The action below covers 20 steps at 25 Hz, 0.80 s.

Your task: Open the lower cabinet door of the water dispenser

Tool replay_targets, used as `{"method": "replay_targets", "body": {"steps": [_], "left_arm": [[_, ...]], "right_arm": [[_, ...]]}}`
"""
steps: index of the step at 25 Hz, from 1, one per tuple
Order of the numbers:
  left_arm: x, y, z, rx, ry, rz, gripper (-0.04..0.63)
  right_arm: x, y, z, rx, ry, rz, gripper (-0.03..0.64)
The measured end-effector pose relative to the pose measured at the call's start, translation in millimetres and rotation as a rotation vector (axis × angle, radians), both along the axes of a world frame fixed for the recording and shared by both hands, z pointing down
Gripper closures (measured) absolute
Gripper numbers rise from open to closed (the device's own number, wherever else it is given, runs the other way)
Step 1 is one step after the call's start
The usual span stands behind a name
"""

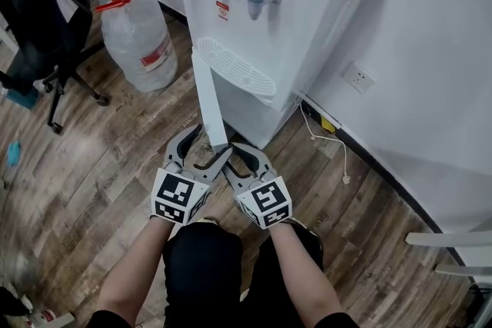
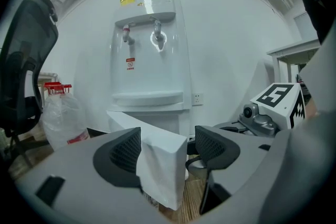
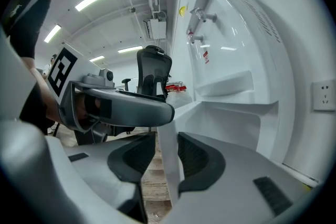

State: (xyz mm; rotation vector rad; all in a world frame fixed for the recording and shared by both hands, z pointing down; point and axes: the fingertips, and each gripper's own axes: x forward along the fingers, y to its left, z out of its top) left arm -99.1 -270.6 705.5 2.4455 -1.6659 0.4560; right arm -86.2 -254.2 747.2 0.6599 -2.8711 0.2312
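The white water dispenser (image 1: 261, 4) stands against the wall, and its lower cabinet door (image 1: 207, 100) is swung out toward me, edge-on in the head view. Both grippers are at the door's free edge. My left gripper (image 1: 204, 150) is wide open around that edge. In the left gripper view, the door (image 2: 160, 165) lies against the left pad (image 2: 123, 152), with a clear gap to the other pad. My right gripper (image 1: 240, 159) straddles the same edge. In the right gripper view, the door (image 3: 169, 176) sits between its pads, with a sliver of floor showing beside one pad.
A large water jug (image 1: 138, 34) with red handles stands left of the dispenser, and a black office chair (image 1: 46, 19) is further left. A wall socket (image 1: 357, 77) and a white cable (image 1: 330, 142) are at the right. White furniture (image 1: 453, 242) stands at the far right.
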Motion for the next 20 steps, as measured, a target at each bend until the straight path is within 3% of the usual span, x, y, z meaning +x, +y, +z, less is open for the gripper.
{"method": "replay_targets", "body": {"steps": [9, 20], "left_arm": [[-15, 4, 4, -0.015, -0.017, -0.049, 0.279], [-39, 8, 14, -0.042, 0.015, -0.120, 0.281]], "right_arm": [[-16, 11, -2, 0.000, -0.004, -0.047, 0.476], [-28, 19, -3, 0.001, -0.010, -0.082, 0.495]]}}
